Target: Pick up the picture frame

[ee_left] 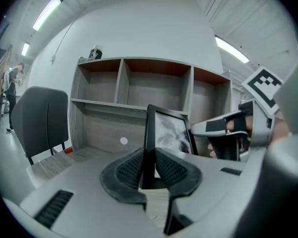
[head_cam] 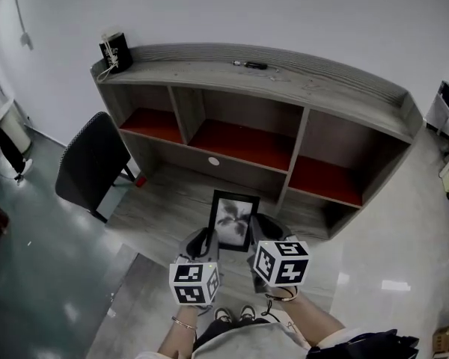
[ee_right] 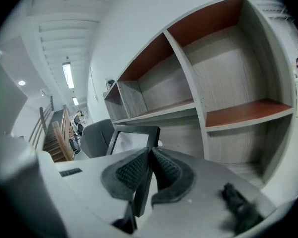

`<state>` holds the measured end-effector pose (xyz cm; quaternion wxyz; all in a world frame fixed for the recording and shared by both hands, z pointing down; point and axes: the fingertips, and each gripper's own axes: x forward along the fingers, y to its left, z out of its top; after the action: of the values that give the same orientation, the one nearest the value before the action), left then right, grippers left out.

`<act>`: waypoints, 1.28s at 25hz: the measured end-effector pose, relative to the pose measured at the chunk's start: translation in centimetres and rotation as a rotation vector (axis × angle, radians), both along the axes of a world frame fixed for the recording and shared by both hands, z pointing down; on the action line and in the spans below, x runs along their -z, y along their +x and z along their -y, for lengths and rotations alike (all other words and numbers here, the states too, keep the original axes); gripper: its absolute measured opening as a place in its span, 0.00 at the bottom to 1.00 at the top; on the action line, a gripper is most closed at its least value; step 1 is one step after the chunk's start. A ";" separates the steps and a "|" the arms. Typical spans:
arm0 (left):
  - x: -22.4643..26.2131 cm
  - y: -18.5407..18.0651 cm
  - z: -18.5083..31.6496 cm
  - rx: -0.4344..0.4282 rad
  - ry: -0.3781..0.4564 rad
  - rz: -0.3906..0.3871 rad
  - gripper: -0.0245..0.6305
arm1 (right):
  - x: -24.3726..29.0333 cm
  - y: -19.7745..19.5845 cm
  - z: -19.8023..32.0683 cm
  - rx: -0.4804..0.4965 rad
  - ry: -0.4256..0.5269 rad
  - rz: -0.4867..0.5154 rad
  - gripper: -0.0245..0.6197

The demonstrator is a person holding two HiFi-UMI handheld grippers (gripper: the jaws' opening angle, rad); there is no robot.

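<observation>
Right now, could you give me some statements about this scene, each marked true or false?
The left hand-held gripper and right hand-held gripper both clamp the black rectangular picture frame. True.
The frame lies flat on the grey wooden desk. False: it stands upright between the grippers.
A dark padded chair stands beside the desk. True.
Books fill the shelf compartments. False: no books show there.

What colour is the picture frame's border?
Black. The picture frame shows best in the head view.
</observation>
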<state>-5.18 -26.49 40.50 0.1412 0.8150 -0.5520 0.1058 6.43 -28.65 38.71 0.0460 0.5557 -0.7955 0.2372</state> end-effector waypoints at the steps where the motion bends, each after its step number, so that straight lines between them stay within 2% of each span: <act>1: 0.2 0.0 -0.1 0.005 0.004 0.000 0.16 | 0.2 0.0 -0.1 0.006 0.007 0.000 0.11; 14: 2.9 -0.6 -3.1 -0.016 0.068 0.014 0.16 | 3.1 -0.6 -3.2 -0.020 0.076 0.016 0.11; 24: 1.1 -2.5 -6.8 -0.054 0.034 0.002 0.16 | 1.6 -2.5 -7.2 -0.055 0.056 -0.010 0.11; 32: 1.3 -3.0 -6.9 -0.060 0.035 -0.001 0.16 | 1.8 -3.1 -7.2 -0.058 0.057 -0.005 0.11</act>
<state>-8.21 -19.61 39.24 0.1240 0.8335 -0.5291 0.0997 3.37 -21.40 36.89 0.0250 0.5800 -0.7855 0.2142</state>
